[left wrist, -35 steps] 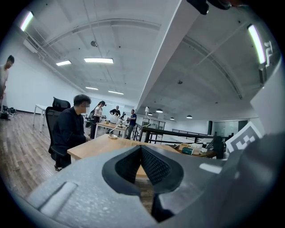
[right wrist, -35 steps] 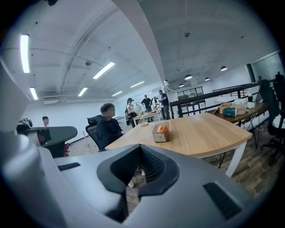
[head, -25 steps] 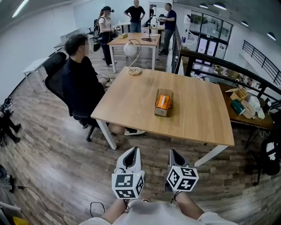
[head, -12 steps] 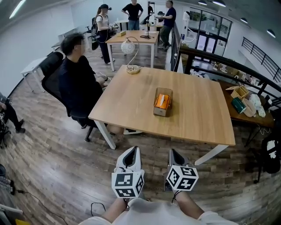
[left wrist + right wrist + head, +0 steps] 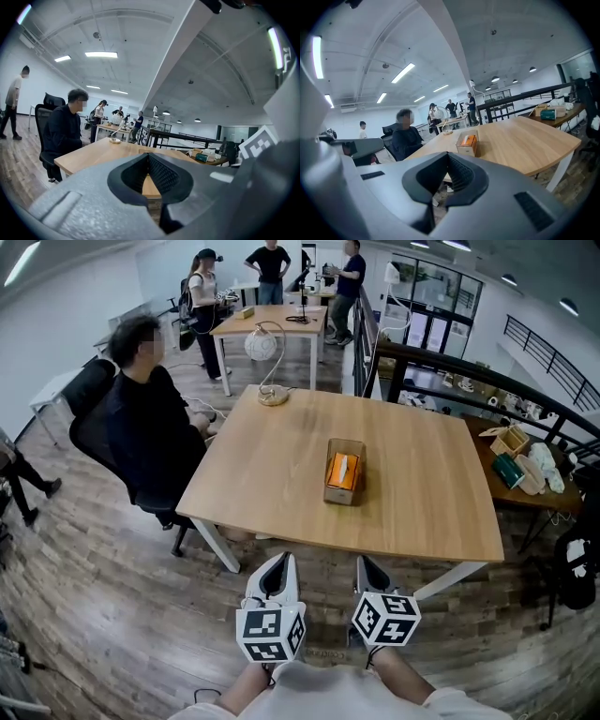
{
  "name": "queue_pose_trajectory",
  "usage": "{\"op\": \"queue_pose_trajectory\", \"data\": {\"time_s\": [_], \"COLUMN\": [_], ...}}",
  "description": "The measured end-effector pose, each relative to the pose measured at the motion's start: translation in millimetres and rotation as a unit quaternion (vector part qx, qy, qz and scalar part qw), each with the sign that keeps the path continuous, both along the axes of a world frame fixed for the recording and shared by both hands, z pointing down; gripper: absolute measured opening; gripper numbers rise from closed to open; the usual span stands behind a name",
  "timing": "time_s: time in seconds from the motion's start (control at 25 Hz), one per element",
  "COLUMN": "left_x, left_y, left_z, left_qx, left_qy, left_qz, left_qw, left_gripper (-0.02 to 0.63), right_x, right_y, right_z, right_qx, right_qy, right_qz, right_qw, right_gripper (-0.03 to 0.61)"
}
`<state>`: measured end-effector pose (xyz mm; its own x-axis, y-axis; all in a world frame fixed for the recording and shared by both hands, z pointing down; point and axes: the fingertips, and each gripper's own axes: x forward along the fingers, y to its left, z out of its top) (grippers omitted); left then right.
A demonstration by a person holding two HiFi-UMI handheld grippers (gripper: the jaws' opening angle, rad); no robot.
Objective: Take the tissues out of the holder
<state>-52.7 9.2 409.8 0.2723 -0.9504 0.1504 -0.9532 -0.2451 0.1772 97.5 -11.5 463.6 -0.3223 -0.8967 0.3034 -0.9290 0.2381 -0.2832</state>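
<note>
A wooden tissue holder (image 5: pixel 344 471) with an orange tissue pack in its top stands near the middle of the light wooden table (image 5: pixel 272 484). In the right gripper view the holder (image 5: pixel 467 143) sits just above the jaws, well beyond them. My left gripper (image 5: pixel 279 565) and right gripper (image 5: pixel 367 568) hang side by side over the floor in front of the table's near edge, far short of the holder. Both are shut with nothing between the jaws. The left gripper (image 5: pixel 149 157) points at the table's edge, and the right gripper (image 5: pixel 448 155) points toward the holder.
A person in black (image 5: pixel 141 427) sits on an office chair at the table's left side. A globe lamp (image 5: pixel 265 357) stands at the table's far left corner. Other people stand around a back table (image 5: pixel 272 320). A black railing (image 5: pixel 450 367) and a cluttered side table (image 5: pixel 520 470) lie to the right.
The table and holder have drawn nearer in the head view. Both grippers keep their places at the bottom of the view and stay shut.
</note>
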Motion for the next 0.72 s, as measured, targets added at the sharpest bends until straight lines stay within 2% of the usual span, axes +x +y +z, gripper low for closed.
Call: {"op": "queue_pose_trajectory", "data": {"time_s": [0.72], "left_x": [-23.0], "left_y": [-151.7], "left_z": [-12.7], "left_qx": [-0.008], "left_qy": [-0.008], "left_qz": [0.051], "left_qw": [0.9986], "left_gripper": [0.009], "right_x": [-22.4], "right_y": [-138.6], "right_z": [-14.8], "right_qx": [-0.006], "right_qy": [-0.007], "right_qz": [0.046], "right_qw": [0.999], "right_gripper": [0.005]}}
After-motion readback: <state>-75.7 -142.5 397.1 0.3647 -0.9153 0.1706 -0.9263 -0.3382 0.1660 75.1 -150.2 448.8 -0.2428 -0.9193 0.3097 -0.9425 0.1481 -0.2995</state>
